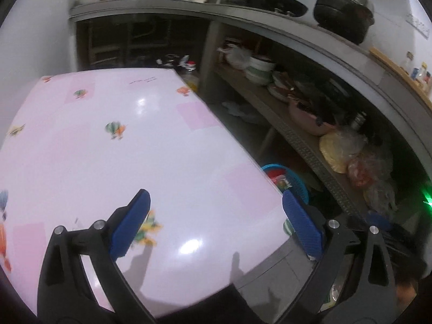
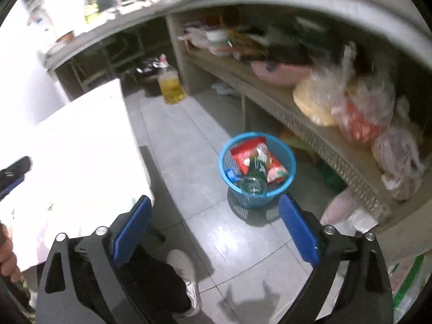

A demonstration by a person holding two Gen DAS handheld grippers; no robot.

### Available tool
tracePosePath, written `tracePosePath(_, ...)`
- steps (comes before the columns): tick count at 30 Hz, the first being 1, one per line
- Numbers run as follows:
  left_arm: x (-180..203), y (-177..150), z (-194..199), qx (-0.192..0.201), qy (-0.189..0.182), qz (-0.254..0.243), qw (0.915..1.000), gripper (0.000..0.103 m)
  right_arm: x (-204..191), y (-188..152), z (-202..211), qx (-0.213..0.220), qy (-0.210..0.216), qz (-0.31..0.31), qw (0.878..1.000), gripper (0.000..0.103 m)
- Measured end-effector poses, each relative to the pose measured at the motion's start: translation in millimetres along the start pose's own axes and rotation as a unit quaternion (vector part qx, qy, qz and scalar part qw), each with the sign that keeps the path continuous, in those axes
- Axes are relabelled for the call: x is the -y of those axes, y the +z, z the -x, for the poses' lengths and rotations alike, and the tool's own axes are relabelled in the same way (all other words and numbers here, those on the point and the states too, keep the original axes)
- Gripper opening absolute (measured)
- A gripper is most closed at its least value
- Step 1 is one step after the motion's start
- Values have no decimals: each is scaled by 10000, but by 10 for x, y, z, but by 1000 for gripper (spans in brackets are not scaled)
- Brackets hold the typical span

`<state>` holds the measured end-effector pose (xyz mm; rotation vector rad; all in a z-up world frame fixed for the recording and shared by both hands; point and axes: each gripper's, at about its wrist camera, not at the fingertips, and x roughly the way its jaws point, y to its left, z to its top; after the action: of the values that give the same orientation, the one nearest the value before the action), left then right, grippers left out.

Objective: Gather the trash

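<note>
Looking at both tongs: released, nothing between the blue ribbed pads. Left tongs (image 1: pixel 216 221) hang over the surface (image 1: pixel 108 148), glossy pink plastic cloth w/ small fruit prints, rounded corner near the right pad. Right tongs (image 2: pixel 216 225) sit over the grey tile floor (image 2: pixel 189 140).

Trash is in the bin (image 2: pixel 286 159): round blue plastic mesh, standing on the floor btwn the surface edge and the shelf (image 2: pixel 310 113). Inside: red crinkly wrappers (image 2: pixel 247 152), a clear green bottle (image 2: pixel 255 178), a blue cap (image 2: pixel 231 174).

Left view shows only the bin rim past the surface edge, contents mostly hidden; it does show pots on the top ledge. Right view shows the whole bin, an oil jug (image 2: pixel 171 85) further back on the floor, a white shoe (image 2: pixel 186 272) and dark trouser leg at bottom, and the left tongs at the left border.

Shelf: wood plank, patterned front, packed w/ clear plastic bags (image 2: pixel 359 108) and a pink bowl. Open floor strip runs btwn surface and shelf; the bin stands in it nearer the shelf.
</note>
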<state>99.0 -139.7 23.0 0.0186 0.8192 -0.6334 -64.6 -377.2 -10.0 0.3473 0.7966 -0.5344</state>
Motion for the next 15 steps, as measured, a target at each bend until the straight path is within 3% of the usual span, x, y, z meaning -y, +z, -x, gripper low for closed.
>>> tracePosePath(5,100,-167,139,27,686,-53,9976,94,-369,-76,421,490,-263,562,9969,96)
tracePosePath(9,193,-146,276,205,1178,-201,9926,94,-570,-105,678,763,-193,773,9939,96)
tracePosePath(11,231,-150,331,225,1463,-327,9884,94,-657,-99,749,786,-269,848,9929,96)
tracePosePath(13,239,-179,371,234,1596,-366,9862,94,-707,-113,744,687,-624,915,9915,96)
tracePosePath(15,216,-223,395,135,1610,-316,9864,94,-710,-133,733,622,-710,841,9920,96)
